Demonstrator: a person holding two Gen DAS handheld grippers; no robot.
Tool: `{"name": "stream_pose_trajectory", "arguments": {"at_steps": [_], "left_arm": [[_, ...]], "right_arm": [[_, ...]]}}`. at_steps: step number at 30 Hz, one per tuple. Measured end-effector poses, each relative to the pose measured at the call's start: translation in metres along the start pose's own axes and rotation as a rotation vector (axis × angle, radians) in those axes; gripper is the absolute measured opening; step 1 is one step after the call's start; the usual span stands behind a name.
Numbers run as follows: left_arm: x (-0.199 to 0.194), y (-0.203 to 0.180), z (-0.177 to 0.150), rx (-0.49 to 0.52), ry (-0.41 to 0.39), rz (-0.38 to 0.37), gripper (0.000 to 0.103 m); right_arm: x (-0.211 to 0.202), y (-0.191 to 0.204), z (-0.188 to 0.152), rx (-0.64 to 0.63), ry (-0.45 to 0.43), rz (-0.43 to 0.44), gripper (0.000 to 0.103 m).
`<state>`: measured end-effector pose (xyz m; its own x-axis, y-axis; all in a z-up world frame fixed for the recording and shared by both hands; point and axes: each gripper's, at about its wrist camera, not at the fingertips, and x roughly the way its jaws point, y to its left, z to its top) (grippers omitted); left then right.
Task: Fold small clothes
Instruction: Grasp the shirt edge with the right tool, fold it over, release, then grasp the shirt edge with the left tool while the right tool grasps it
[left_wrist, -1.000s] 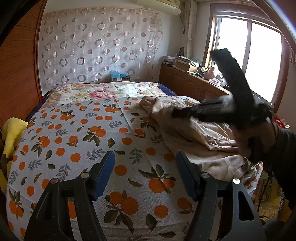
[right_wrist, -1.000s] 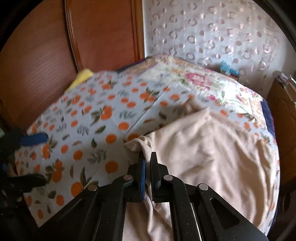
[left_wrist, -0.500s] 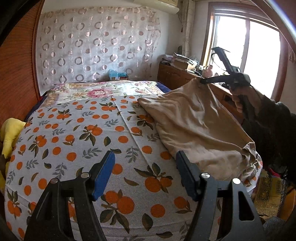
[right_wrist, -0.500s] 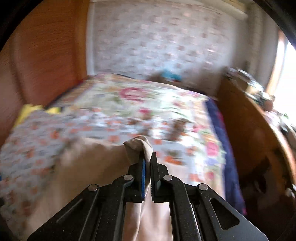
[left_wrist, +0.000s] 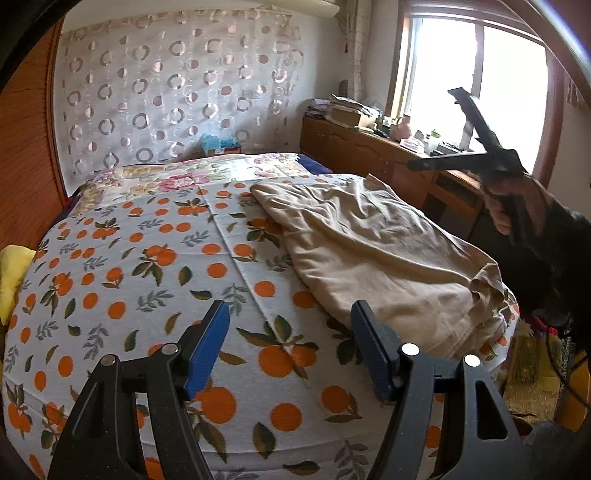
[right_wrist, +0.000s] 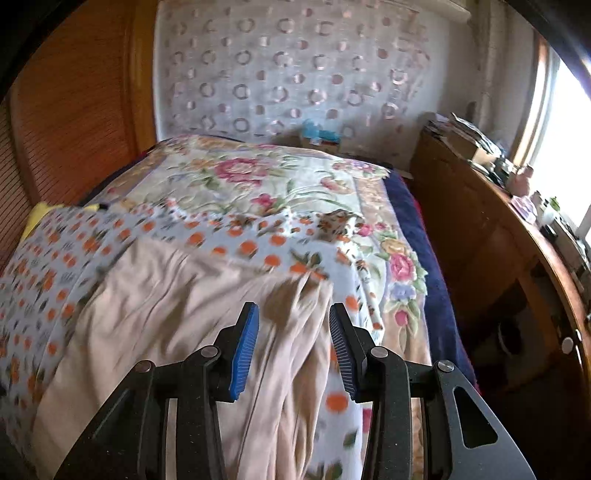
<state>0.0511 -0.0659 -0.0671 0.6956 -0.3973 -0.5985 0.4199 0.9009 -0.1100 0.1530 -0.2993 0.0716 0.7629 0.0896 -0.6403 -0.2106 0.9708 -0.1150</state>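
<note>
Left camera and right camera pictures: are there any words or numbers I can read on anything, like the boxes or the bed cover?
None can be read.
Blue box at the far end of the bed: has a label, too small and blurred to read.
Papers and boxes on the wooden cabinet: any print is too small to read.
Orange-print sheet and beige garment: pictures and plain cloth only, no words.

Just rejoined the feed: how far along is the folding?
Done: the beige garment lies spread, though wrinkled, on the orange-print bedcover. In hand: nothing; the right gripper has just been opening, its jaws clear above the cloth, and the left gripper hangs open over the bedcover. Left: every fold.
</note>
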Motion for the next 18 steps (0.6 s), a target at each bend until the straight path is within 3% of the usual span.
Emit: {"name": "stream_pose_trajectory", "arguments": {"at_steps": [10,18], "left_arm": [[0.01,-0.026,-0.004,0.037,0.04,-0.05,0.069],[0.017,-0.042,-0.006,0.071,0.078,-0.08,0.069]], "right_arm": [[-0.067,-0.006,-0.093,0.022,0.027,0.1,0.041],[-0.116,-0.005,-0.122,0.073,0.0,0.115,0.041]]}}
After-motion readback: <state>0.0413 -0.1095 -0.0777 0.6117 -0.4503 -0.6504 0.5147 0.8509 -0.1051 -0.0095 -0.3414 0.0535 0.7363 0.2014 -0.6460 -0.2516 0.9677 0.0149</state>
